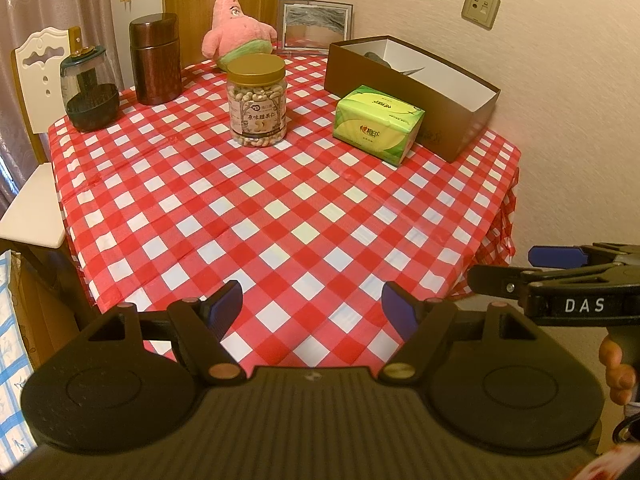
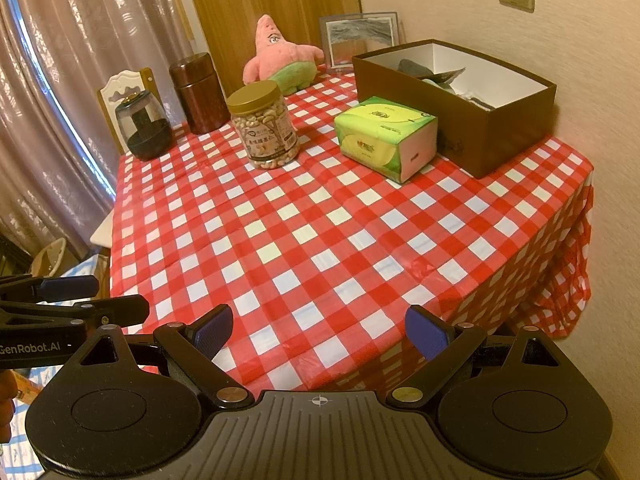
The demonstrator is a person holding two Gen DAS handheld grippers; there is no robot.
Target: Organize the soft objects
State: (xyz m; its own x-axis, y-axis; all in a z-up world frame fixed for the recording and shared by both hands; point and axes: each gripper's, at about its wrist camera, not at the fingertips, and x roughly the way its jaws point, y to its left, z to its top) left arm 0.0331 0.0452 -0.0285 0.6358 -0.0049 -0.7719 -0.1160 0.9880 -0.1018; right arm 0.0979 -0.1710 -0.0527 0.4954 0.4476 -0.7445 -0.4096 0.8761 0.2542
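Note:
A pink star-shaped plush toy (image 1: 236,28) (image 2: 282,60) sits upright at the table's far side. A green tissue pack (image 1: 378,124) (image 2: 386,136) lies beside an open brown box (image 1: 440,116) (image 2: 480,136) that holds some dark items. My left gripper (image 1: 312,306) hovers open over the table's near edge, nothing between its blue pads. My right gripper (image 2: 320,332) is open too, also at the near edge. Each gripper shows at the side of the other's view: right gripper (image 1: 516,266), left gripper (image 2: 116,294).
A jar of cashews (image 1: 257,100) (image 2: 264,130) stands mid-table, with a brown canister (image 1: 155,58) (image 2: 198,92) and a dark-based glass jar (image 1: 90,90) (image 2: 144,124) at the left. A framed picture (image 1: 314,22) leans on the wall. A white chair (image 1: 36,80) stands left.

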